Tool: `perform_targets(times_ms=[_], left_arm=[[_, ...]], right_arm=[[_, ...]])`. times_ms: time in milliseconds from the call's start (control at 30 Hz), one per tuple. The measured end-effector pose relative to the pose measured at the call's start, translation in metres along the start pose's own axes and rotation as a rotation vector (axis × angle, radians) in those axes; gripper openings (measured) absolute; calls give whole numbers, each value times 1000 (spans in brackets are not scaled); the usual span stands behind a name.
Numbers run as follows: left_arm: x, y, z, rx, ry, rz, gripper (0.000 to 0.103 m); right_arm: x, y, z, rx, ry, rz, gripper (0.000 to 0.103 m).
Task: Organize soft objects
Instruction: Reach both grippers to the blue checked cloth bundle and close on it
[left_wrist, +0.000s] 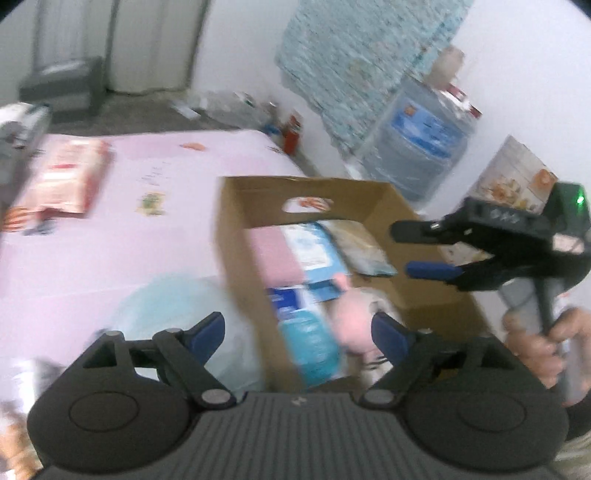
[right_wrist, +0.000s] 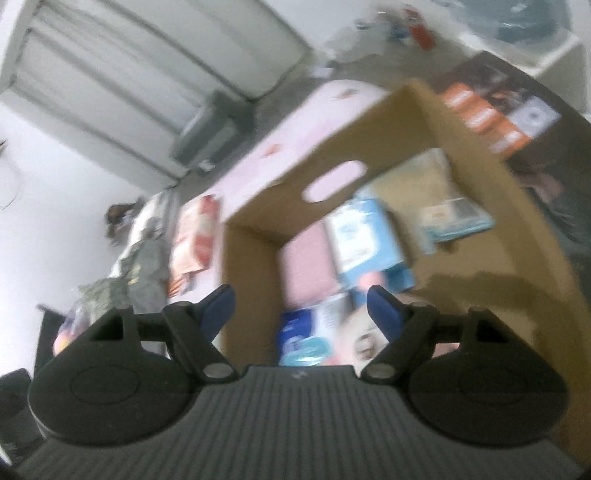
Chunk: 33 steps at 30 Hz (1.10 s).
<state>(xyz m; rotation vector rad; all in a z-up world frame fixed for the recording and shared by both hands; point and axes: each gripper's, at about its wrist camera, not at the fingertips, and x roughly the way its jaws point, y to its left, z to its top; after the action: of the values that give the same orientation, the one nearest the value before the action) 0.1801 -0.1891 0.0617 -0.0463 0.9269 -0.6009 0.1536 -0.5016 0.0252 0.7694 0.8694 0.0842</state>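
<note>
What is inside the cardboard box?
The box holds a pink folded cloth, blue-and-white soft packs, a beige pack and a pink plush toy. Anything beneath them is covered, and blur hides the labels.

1. A large water jug (left_wrist: 417, 144), blue-labelled, stands against the white wall, far ahead and right of the jaws.
2. A patterned turquoise cloth (left_wrist: 354, 62) hangs above it.
3. A red bottle (left_wrist: 291, 134) sits on the floor, straight ahead.
4. Closed white doors (right_wrist: 122, 74) rise ahead-left.
</note>
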Motion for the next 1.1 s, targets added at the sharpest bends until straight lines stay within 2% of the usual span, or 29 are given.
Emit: perform_targets(times_ms=[267, 400, 500, 567, 700, 833, 1100], left_arm=[[-73, 72, -51, -80, -122, 200, 88], [-103, 106, -78, -116, -172, 326, 88], [-115, 129, -97, -129, -184, 442, 88], [-119, 145, -107, -152, -180, 493, 88], [-123, 176, -120, -198, -176, 542, 86], [-120, 202, -126, -221, -171, 569, 81], [-92, 249, -126, -298, -110, 551, 61]], right_arm=[[42, 94, -34, -140, 140, 143, 81], [83, 150, -62, -199, 252, 219, 81], [116, 192, -88, -241, 348, 268, 81], [138, 217, -104, -261, 410, 295, 81], [186, 262, -140, -297, 522, 319, 81], [235, 297, -170, -324, 612, 304, 81], [307, 322, -203, -339, 672, 237, 81]])
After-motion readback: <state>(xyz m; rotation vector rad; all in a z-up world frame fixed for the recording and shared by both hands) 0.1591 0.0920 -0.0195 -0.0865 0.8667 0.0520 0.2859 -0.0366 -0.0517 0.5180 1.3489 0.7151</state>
